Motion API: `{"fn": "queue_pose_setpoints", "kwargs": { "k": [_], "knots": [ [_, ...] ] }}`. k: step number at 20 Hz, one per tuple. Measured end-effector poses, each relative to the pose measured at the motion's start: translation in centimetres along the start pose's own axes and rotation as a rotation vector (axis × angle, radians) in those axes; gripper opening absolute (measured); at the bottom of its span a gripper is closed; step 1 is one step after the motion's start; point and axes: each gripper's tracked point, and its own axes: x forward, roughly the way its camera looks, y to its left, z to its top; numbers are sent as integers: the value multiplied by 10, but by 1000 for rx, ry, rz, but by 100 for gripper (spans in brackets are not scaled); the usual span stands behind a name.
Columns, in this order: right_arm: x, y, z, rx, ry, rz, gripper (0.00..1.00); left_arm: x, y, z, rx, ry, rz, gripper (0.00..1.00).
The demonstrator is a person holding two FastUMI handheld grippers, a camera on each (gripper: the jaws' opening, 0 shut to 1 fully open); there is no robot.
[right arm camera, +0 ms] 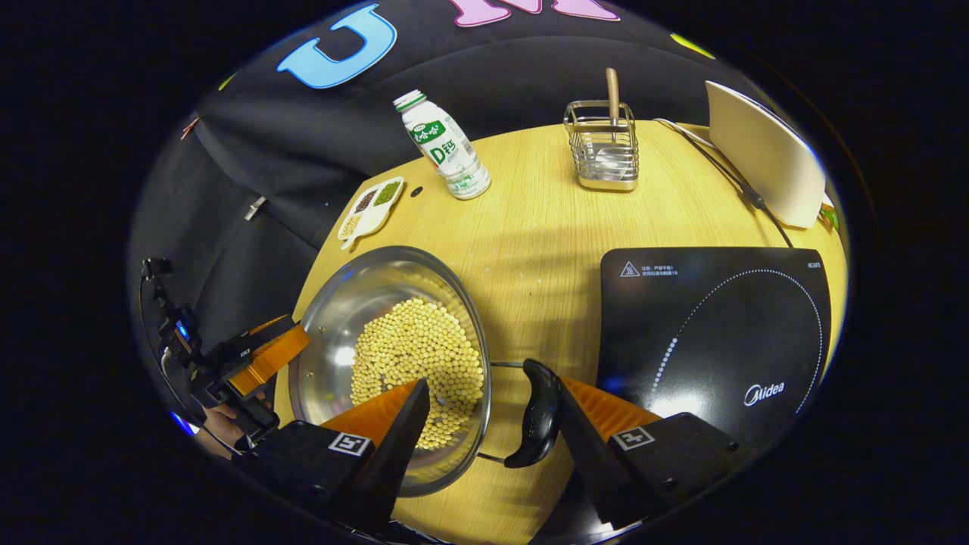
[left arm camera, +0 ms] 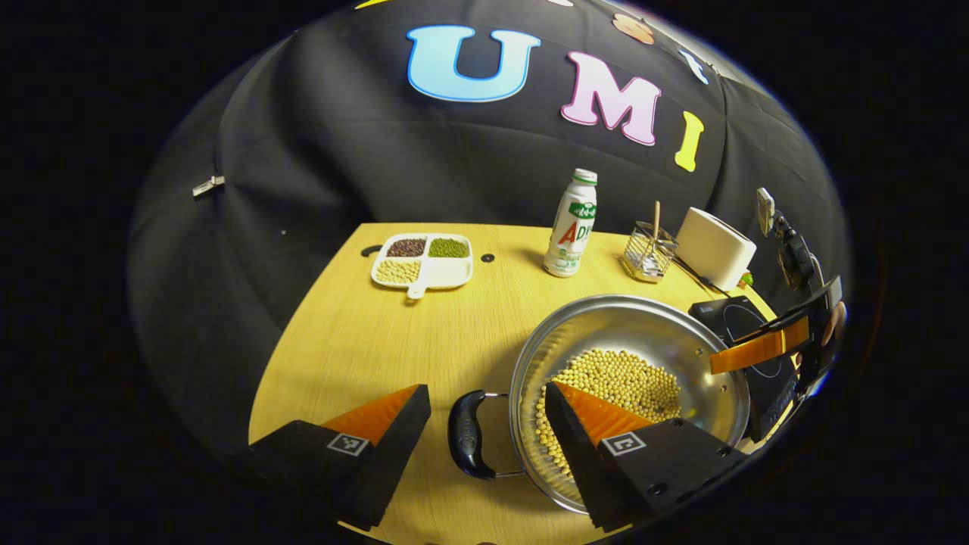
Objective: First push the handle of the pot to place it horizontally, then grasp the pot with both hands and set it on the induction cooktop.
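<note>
Straddling the pot's two side handles, both grippers stand spread and not yet clamped. Left gripper (left arm camera: 484, 412): one finger lies outside the left handle (left arm camera: 468, 434) and the other reaches over the rim into the bowl, so the handle and its wire stems sit in the gap; no finger presses on it. Right gripper (right arm camera: 488, 409): one finger rests over the rim above the beans, the other stands just beside or against the right handle (right arm camera: 537, 415); contact cannot be told. This placement suits a two-handed lift, each gripper taking one handle so that the load stays level.

Stainless-steel pot (left arm camera: 606, 318): round, shallow, polished, with a thin rolled rim and glossy black curved grips on wire loops, both lying about level with the rim. It rests on the table, just beside the cooktop and not on it. Soybeans (left arm camera: 617, 378): small, pale, matte, heaped at the bottom; tilting would probably spill them.

Induction cooktop (right arm camera: 711, 333): flat, glossy black glass with a dotted ring. Wooden table (right arm camera: 530, 227): light grain. Farther back: plastic drink bottle (right arm camera: 443, 147), wire utensil caddy (right arm camera: 603, 155), white divided dish of grains (left arm camera: 422, 260), white toaster (left arm camera: 715, 246).
</note>
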Motion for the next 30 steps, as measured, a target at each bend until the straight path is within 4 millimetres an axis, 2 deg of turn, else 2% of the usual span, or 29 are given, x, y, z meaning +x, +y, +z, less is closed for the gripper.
{"fn": "queue_pose_setpoints", "kwargs": {
  "k": [6,8,9,11,12,14,16,17,18,19,22,23,24,28,30],
  "knots": [
    [12,3,-4,-16,4,-25,98,14,-2,-26,-60,77,-70,94],
    [21,6,-10,-37,28,-31,96,14,-2,-30,-77,84,-84,90],
    [23,3,-14,-53,36,-47,96,14,-1,-33,-79,89,-91,85],
    [28,-3,-19,-81,39,-82,85,14,3,-34,-70,92,-94,80],
    [28,-3,-21,-83,46,-86,76,14,4,-34,-65,94,-100,78],
    [29,-7,-21,-87,45,-107,75,14,9,-35,-63,97,-94,73],
    [31,-6,-23,-71,46,-116,67,14,10,-35,-72,94,-91,68],
    [30,-6,-24,-72,45,-117,67,13,11,-38,-78,98,-90,67],
    [30,-5,-23,-72,50,-118,60,11,12,-38,-85,103,-87,67],
    [30,-5,-23,-76,47,-117,65,11,12,-42,-96,103,-85,66],
    [27,-6,-22,-59,31,-127,61,11,12,-41,-102,116,-58,64],
    [27,-6,-25,-60,36,-127,55,9,13,-41,-102,113,-53,61],
    [27,-5,-27,-65,38,-128,58,7,13,-41,-108,112,-51,61],
    [15,-1,-31,-102,40,-131,58,-10,11,-50,-144,135,-27,57],
    [2,3,-29,-108,35,-121,58,-20,9,-40,-135,115,-18,57]
  ]
}}
